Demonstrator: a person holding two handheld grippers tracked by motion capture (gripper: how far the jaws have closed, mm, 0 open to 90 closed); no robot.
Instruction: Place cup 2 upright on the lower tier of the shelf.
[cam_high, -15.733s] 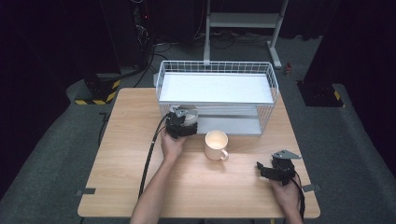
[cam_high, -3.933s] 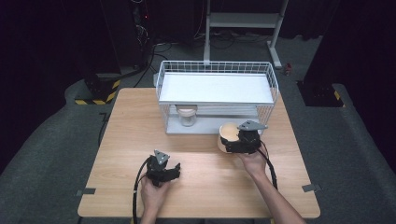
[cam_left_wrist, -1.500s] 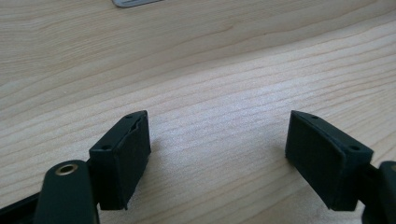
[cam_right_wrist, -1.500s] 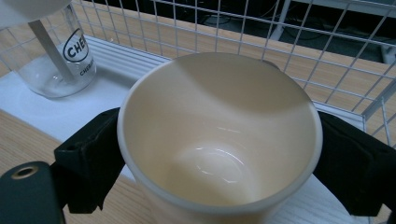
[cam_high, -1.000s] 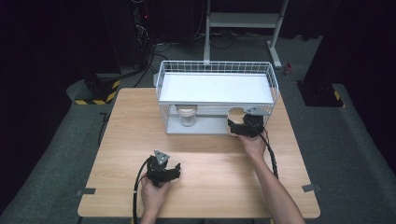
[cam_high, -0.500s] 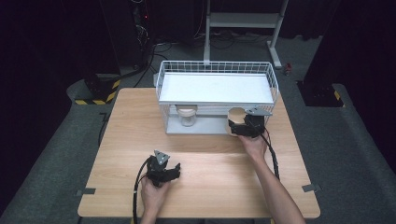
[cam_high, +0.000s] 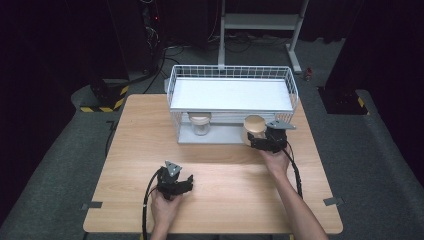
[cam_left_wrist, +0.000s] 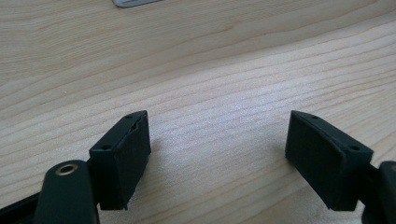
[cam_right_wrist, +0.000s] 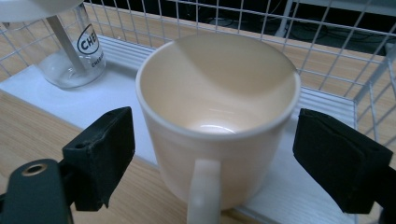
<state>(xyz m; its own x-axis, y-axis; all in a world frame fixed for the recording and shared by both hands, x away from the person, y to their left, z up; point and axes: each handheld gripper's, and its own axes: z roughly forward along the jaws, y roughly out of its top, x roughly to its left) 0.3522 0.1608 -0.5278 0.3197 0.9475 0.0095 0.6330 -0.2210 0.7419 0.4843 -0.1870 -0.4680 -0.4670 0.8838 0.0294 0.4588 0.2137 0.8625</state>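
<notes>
Cream round mug (cam_right_wrist: 218, 122) sits on the white wire rack's (cam_high: 232, 95) bottom shelf, between my right claw's (cam_right_wrist: 224, 163) loosened, just-narrowing jaws. My left claw (cam_left_wrist: 224, 163) rests empty, half open. Next I should back away.

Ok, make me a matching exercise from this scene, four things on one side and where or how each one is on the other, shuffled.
Things:
1. cream mug
2. clear jar
3. left gripper
4. right gripper

States:
A. jaws apart on either side of a mug, pads off it
B. low over bare wood at the table's near side, nothing between its jaws
C. on the rack's lower shelf, left part
D. at the front edge of the rack's lower shelf, right part, handle toward the camera

Pairs: 1-D, 2-C, 3-B, 4-A
</notes>
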